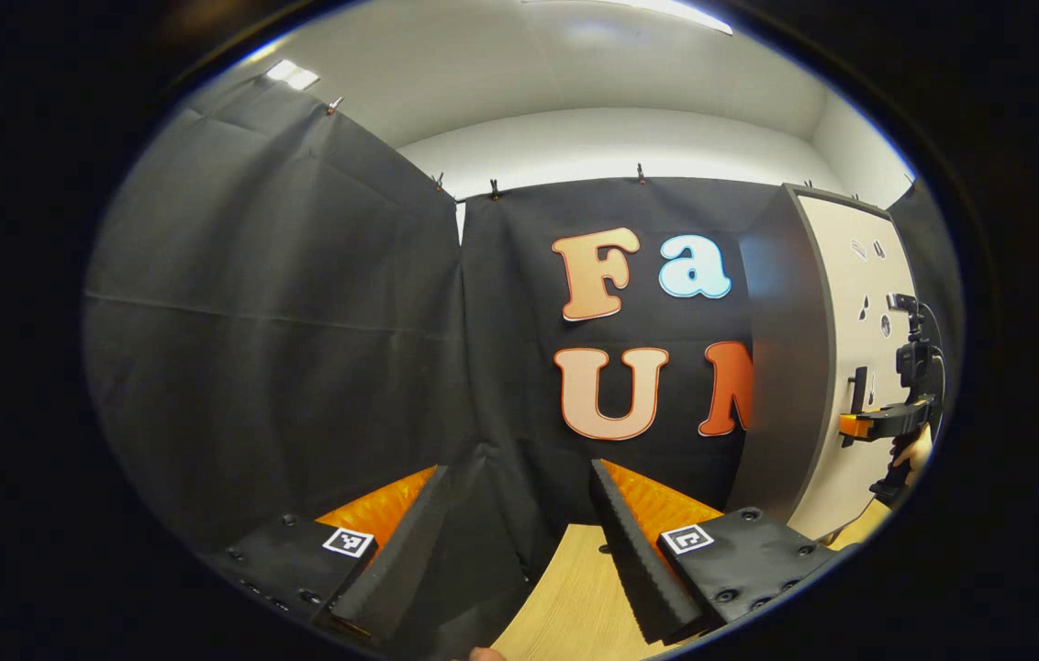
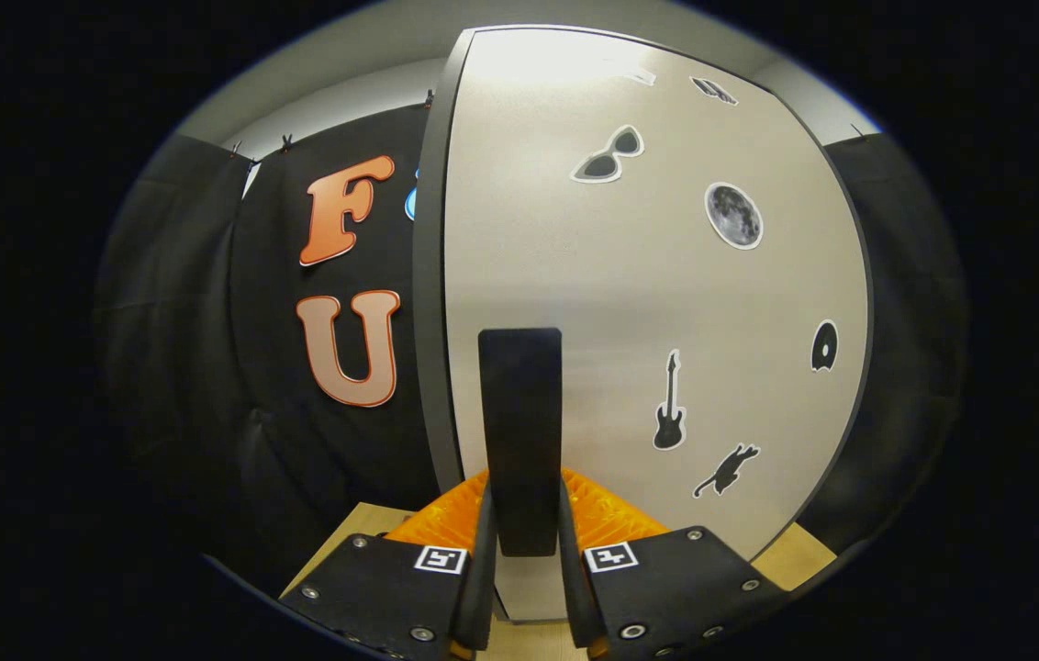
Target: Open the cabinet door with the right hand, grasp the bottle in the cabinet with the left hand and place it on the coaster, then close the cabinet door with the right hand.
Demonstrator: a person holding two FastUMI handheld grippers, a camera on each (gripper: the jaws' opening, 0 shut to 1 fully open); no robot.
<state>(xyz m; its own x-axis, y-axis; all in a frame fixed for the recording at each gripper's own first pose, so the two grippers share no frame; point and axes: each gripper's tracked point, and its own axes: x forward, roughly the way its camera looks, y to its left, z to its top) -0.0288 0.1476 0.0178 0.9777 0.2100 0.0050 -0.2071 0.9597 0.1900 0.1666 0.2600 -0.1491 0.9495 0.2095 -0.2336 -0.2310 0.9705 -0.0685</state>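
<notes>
The cabinet [image 1: 781, 367] stands at the right on the table, grey-sided. Its pale door [image 2: 630, 303] lies flush and hides the inside. A dark vertical handle [image 2: 519, 413] runs up the door's left side. My right gripper [image 2: 522, 500] is shut on this handle, one finger pressing each side. In the left gripper view the same gripper [image 1: 859, 425] shows far right at the handle [image 1: 859, 386], held by a hand [image 1: 914, 452]. My left gripper [image 1: 516, 468] is open with nothing between its fingers, left of the cabinet, facing the booth's back wall.
The light wooden table [image 1: 575, 588] runs under both grippers and up to the cabinet's foot. Black cloth walls close the booth behind and to the left. Small stickers [image 2: 732, 216] dot the door's face. Table edge [image 2: 804, 555] shows right of the cabinet.
</notes>
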